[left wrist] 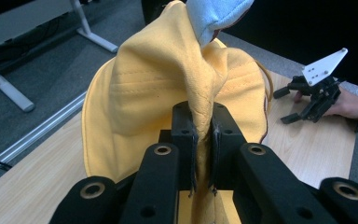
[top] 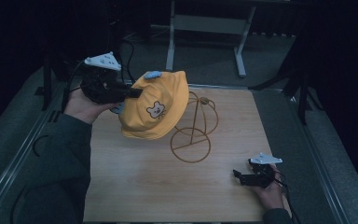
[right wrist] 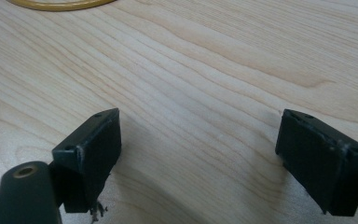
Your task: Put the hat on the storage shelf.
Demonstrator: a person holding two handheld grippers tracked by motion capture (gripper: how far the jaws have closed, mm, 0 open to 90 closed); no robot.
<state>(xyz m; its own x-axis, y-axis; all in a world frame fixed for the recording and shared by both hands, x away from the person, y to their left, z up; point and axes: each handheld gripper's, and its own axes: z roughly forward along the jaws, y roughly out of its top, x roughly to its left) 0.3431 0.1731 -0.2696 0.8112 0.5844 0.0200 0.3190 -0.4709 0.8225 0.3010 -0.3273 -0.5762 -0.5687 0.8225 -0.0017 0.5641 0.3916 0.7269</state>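
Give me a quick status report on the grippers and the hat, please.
Left gripper shut on yellow hat, held above table. Right gripper open, resting on table. Wire stand beside hat, unobstructed.

A light wooden table (top: 135, 186) with a pale grain carries the work, set on grey carpeted floor (top: 349, 154). Standing directly on it, right of centre toward the far edge, is a gold wire hat stand (top: 192, 140), its round ring base flat on the wood. Near the right front corner the right gripper (top: 242, 176) rests low at the tabletop, jaws spread wide apart.
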